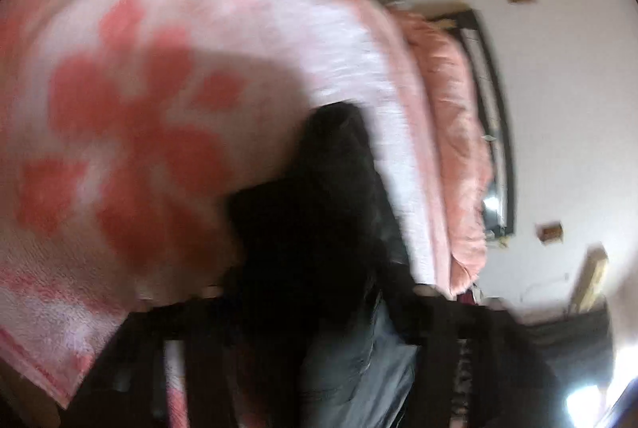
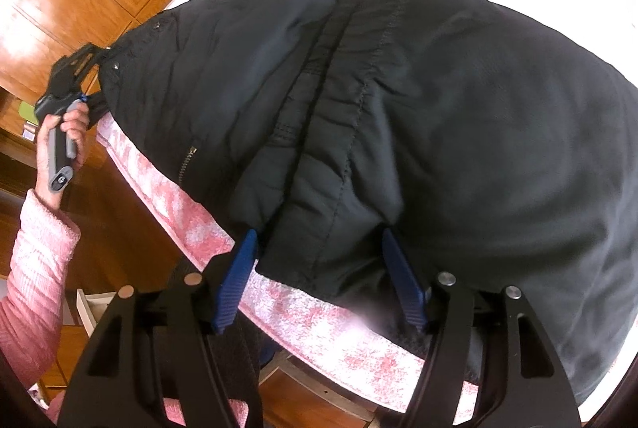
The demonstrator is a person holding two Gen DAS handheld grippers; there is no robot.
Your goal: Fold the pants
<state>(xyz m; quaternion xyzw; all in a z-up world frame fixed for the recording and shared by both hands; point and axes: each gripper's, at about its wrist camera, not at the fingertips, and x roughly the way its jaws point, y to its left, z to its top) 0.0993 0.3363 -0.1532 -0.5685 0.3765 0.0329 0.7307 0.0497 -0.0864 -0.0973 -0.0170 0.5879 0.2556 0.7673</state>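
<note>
At the far left of my right wrist view, my left hand (image 2: 63,133) in its pink sleeve (image 2: 32,268) holds the left gripper (image 2: 104,58) at the corner of the black pants (image 2: 438,109), by the snaps. It looks clamped on that waistband corner, though from my left wrist view, blurred and dark with cloth right against the lens, I cannot tell for certain how its jaws stand.

The pants lie spread across the pink flowered blanket (image 2: 311,324) on the bed, their near edge running from my left gripper over to my right, with the rest stretching away from me.

Further right, my right gripper (image 2: 319,260) points steeply down at that same near edge. Its blue pads (image 2: 400,276) stand apart with the hem bunched between them, not pinched as far as I see. My right gripper is the nearer one, so I judge it must close on the edge before both lift it away from me.
</note>
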